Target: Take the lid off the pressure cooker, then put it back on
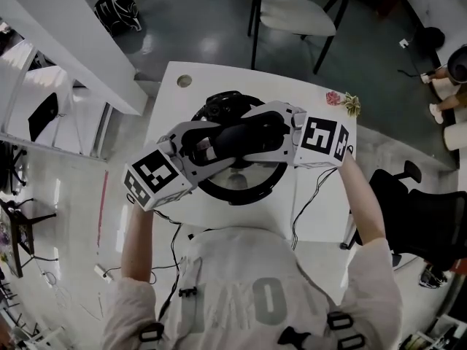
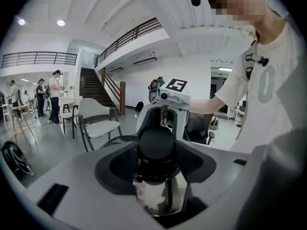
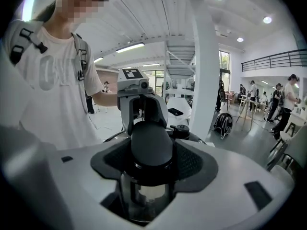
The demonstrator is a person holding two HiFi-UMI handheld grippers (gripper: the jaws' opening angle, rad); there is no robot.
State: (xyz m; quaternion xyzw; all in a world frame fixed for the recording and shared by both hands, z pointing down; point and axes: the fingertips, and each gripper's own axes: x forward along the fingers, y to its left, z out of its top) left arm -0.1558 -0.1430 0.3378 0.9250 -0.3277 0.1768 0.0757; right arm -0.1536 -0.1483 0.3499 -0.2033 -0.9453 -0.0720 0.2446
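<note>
White table [image 1: 314, 217] fills the middle of the head view, with grey floor and chairs around it. We find the cooker [image 1: 216, 189] at its centre with the lid [image 1: 237, 181] seated on it. The lid's long black handle [image 1: 244, 138] runs across from lower left to upper right. The left gripper [image 1: 210, 150] sits over that handle's left end and the right gripper [image 1: 281, 131] over its right end. They lie nose to nose along the axis, neither one nearer than the other. From the left gripper view the handle [image 2: 156, 145] runs straight away from us towards the other gripper [image 2: 165, 110]. Both dark pads are closed in against the handle's sides, with the shiny lid just below. From the right gripper view we get the mirror of it. The handle [image 3: 151, 147] lies dead ahead between the jaws, the ribbed pads clamp its flanks, and the valve knob [image 3: 181, 130] is just beyond to the right. We judge both grips are set along the handle's length, so the coming move is a turn of that axis about the cooker's centre before any lift.
</note>
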